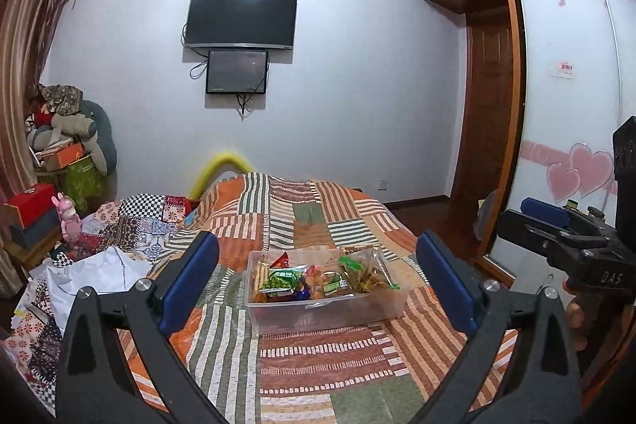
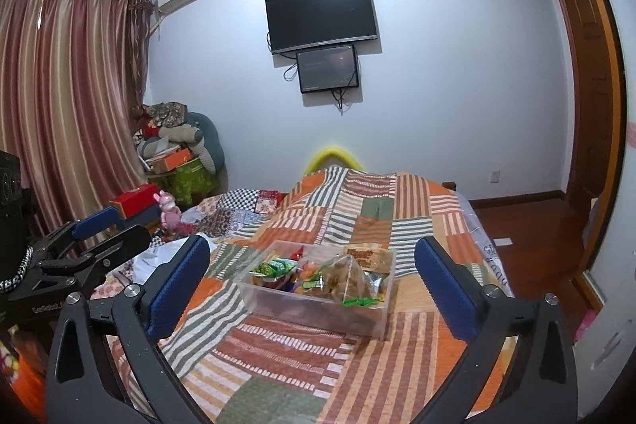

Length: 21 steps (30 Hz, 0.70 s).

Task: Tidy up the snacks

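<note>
A clear plastic box (image 1: pixel 278 318) stands on the striped patchwork bedspread (image 1: pixel 318 364). It holds several snack packets, among them a green bag (image 1: pixel 280 281) and a clear bag of brownish snacks (image 1: pixel 367 271). My left gripper (image 1: pixel 324 267) is open and empty, held above the bed just short of the box. In the right wrist view the box (image 2: pixel 262 299) lies ahead, with a clear bag (image 2: pixel 346 279) on top. My right gripper (image 2: pixel 312 271) is open and empty, also short of the box. Each gripper shows at the edge of the other's view.
Loose cloths and a white garment (image 1: pixel 103 271) lie on the bed's left side. A pink toy rabbit (image 1: pixel 69 221) and red box (image 1: pixel 33 203) stand left of the bed. A wardrobe (image 1: pixel 568 106) is on the right; a TV (image 1: pixel 240 18) hangs ahead.
</note>
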{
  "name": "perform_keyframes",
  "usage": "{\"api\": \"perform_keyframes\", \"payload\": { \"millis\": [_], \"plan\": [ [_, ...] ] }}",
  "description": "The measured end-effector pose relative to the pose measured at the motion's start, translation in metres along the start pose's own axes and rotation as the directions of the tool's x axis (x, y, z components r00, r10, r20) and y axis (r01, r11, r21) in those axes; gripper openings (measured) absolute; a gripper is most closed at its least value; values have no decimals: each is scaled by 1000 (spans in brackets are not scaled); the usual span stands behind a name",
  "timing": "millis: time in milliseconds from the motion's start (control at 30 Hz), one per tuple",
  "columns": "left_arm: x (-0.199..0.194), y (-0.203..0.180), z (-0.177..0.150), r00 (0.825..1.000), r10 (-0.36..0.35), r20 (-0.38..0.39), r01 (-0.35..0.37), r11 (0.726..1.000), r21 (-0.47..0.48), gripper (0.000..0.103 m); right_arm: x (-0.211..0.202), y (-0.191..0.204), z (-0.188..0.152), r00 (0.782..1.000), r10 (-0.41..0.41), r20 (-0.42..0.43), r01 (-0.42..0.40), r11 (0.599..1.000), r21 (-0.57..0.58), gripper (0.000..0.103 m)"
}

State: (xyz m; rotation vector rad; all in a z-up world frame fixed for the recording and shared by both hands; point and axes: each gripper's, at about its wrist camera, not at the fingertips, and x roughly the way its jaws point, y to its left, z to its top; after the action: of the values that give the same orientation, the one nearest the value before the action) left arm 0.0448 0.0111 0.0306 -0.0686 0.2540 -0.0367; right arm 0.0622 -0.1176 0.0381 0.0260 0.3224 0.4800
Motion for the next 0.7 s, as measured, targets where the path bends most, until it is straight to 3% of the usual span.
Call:
{"api": "perform_keyframes", "payload": {
  "millis": [700],
  "plan": [
    [1,5,-9,1000,-2,-11,2,1000,-18,102,-5,-3,-8,1000,-12,-8,12,1000,20,103]
  ]
}}
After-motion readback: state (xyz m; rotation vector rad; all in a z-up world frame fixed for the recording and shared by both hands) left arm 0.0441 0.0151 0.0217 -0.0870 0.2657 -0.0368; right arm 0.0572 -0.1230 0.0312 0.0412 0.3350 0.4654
